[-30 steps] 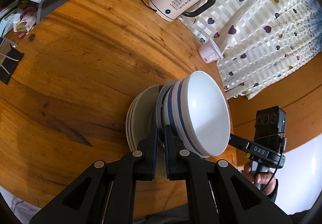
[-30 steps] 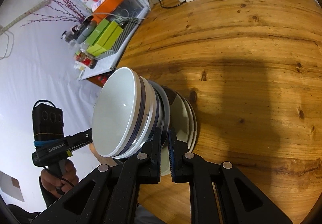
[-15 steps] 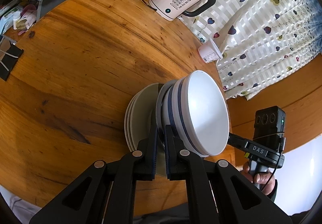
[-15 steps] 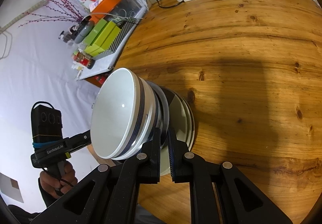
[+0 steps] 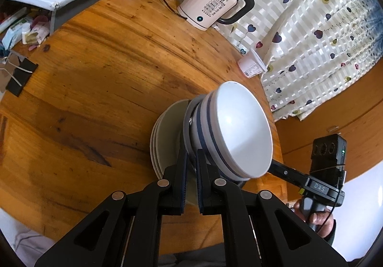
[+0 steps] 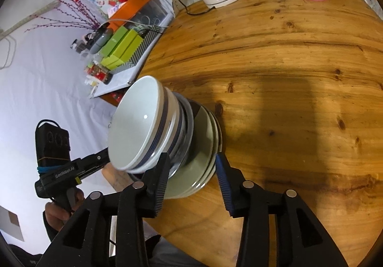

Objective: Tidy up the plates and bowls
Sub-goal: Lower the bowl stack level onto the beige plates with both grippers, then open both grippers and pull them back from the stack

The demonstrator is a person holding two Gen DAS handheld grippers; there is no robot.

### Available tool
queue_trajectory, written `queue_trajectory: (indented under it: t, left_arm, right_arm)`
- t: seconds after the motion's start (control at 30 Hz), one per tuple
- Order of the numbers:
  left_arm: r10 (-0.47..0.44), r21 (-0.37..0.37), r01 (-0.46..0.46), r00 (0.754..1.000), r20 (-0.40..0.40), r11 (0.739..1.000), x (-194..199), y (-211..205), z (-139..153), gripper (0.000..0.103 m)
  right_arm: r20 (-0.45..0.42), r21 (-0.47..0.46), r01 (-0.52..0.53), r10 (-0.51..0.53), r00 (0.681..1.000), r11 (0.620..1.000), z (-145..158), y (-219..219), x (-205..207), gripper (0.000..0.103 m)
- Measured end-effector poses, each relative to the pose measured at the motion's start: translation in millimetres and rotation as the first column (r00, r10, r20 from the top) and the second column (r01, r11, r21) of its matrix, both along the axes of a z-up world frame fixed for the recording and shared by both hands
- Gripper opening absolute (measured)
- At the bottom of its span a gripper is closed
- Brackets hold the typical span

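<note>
A stack of pale plates [image 5: 165,132] lies on the round wooden table [image 5: 95,75] near its front edge. White bowls with blue bands [image 5: 239,128] are nested on top of it. My left gripper [image 5: 190,154] is shut on the near rim of the plates. In the right wrist view the same plates [image 6: 191,171] and bowls [image 6: 136,128] fill the middle. My right gripper [image 6: 191,158] is opening. Its fingers stand on either side of the plates' rim, and the pads do not press it. Each view shows the other hand-held gripper behind the bowls.
A white electric kettle [image 5: 210,10] with its cord and a small white tub [image 5: 251,65] stand at the table's far edge by a heart-print curtain [image 5: 311,27]. A black binder clip [image 5: 20,75] lies at the left. Green boxes [image 6: 122,49] crowd a side shelf.
The right gripper's jaws have spread apart off the plates' rim. The left gripper stays shut on the plates, and the stack has barely moved.
</note>
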State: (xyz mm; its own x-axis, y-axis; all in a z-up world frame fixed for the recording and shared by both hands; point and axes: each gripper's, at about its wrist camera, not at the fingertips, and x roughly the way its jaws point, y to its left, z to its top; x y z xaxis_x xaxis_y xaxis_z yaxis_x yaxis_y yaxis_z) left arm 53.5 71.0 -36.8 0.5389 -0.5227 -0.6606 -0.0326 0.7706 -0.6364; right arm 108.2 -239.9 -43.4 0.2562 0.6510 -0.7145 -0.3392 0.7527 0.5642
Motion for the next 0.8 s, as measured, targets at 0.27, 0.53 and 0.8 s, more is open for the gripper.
queue_trajectory:
  t: [0.27, 0.53, 0.8]
  left_arm:
    - [0.009, 0.128, -0.018, 0.998, 0.067, 0.992, -25.3, -18.5, 20.9, 0.008]
    - [-0.017, 0.238, -0.013, 0.992, 0.125, 0.971, -49.1, -45.0, 33.2, 0.025]
    - [-0.038, 0.342, -0.014, 0.989, 0.144, 0.940, -62.8, -71.4, 38.8, 0.044]
  right_arm:
    - [0.098, -0.045, -0.015, 0.019, 0.995, 0.999, 14.8, 0.1, -37.0, 0.062]
    - [0.226, -0.117, -0.009, 0.036, 0.973, 0.993, 32.5, 1.2, -75.1, 0.073]
    - [0.286, -0.164, -0.018, 0.065, 0.956, 0.986, 32.7, 4.9, -101.1, 0.083]
